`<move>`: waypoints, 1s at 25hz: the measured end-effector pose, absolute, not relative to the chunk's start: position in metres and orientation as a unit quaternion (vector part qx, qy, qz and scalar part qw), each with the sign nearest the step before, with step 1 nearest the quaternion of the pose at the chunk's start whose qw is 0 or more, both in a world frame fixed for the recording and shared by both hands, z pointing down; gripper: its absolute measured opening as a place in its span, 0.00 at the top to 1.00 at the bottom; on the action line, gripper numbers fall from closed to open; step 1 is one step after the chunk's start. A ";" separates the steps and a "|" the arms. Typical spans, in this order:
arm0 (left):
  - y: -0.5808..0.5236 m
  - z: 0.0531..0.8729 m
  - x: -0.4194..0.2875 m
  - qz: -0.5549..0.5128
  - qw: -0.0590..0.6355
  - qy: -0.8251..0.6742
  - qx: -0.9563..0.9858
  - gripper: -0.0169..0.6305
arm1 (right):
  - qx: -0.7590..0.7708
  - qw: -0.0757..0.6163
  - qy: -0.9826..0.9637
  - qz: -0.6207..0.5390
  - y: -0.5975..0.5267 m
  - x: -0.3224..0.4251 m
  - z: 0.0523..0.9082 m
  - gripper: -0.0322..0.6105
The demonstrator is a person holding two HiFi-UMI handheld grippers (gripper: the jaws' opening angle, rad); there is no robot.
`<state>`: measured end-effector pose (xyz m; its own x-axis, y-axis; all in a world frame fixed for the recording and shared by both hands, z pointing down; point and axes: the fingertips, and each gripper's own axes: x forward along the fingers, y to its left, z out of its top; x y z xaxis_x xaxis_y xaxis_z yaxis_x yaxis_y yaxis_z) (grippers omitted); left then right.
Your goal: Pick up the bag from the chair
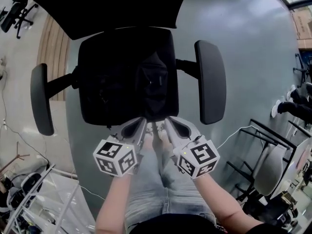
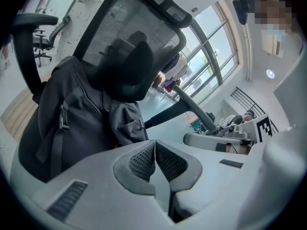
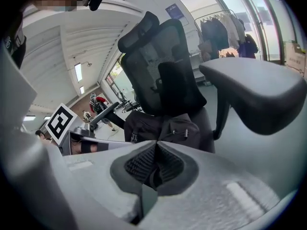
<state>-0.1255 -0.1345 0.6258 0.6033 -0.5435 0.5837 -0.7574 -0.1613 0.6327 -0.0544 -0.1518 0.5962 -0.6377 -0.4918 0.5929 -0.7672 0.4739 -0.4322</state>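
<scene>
1. Grey flooring covers the room. A wooden strip runs along the left of the head view, and large windows show beyond the chair in the left gripper view.
2. Black office chair stands directly in front of the person. Its mesh backrest is upright, with padded armrests on both sides.
3. Black backpack sits on the chair seat, propped against the backrest. In the head view it lies toward the right half of the seat.
4. Left gripper: jaws pressed together, nothing between them. Its tip is at the seat's front edge, near the lower end of the backpack. No contact with the backpack is visible.
5. Right gripper: jaws likewise closed and empty. Its tip is at the same front edge, just beside the left gripper, pointing at the backpack. No contact is visible.
6. Marker cubes on both grippers face the person, whose legs, in light jeans, show below them.
</scene>
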 end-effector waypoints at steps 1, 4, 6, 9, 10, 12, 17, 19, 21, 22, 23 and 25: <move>-0.135 0.630 -0.125 0.107 0.484 -0.433 0.753 0.94 | 0.380 0.201 -0.832 0.351 -0.152 -0.053 0.602 0.95; -0.133 0.649 -0.127 0.104 0.489 -0.438 0.747 0.94 | 0.391 0.209 -0.821 0.359 -0.150 -0.048 0.622 0.95; -0.135 0.665 -0.130 0.108 0.492 -0.441 0.742 0.94 | 0.396 0.215 -0.816 0.361 -0.152 -0.049 0.637 0.95; -0.137 0.684 -0.131 0.114 0.495 -0.444 0.738 0.94 | 0.396 0.225 -0.815 0.358 -0.153 -0.052 0.653 0.95; -0.138 0.687 -0.130 0.115 0.496 -0.445 0.737 0.94 | 0.394 0.230 -0.816 0.355 -0.152 -0.053 0.656 0.95; -0.140 0.694 -0.128 0.114 0.498 -0.446 0.735 0.94 | 0.388 0.241 -0.818 0.349 -0.150 -0.056 0.661 0.95; -0.155 0.708 -0.130 0.111 0.500 -0.444 0.735 0.93 | 0.387 0.249 -0.816 0.350 -0.151 -0.064 0.674 0.95; -0.161 0.713 -0.132 0.116 0.500 -0.445 0.734 0.81 | 0.388 0.250 -0.816 0.349 -0.150 -0.067 0.677 0.95; -0.167 0.719 -0.133 0.111 0.504 -0.444 0.733 0.74 | 0.388 0.251 -0.814 0.351 -0.150 -0.068 0.681 0.95; -0.169 0.722 -0.133 0.106 0.508 -0.443 0.731 0.73 | 0.388 0.253 -0.812 0.354 -0.149 -0.067 0.684 0.95; -0.171 0.725 -0.133 0.101 0.513 -0.442 0.729 0.71 | 0.389 0.254 -0.810 0.357 -0.149 -0.066 0.687 0.95; -0.175 0.730 -0.132 0.092 0.525 -0.439 0.724 0.63 | 0.393 0.254 -0.806 0.363 -0.150 -0.064 0.692 0.95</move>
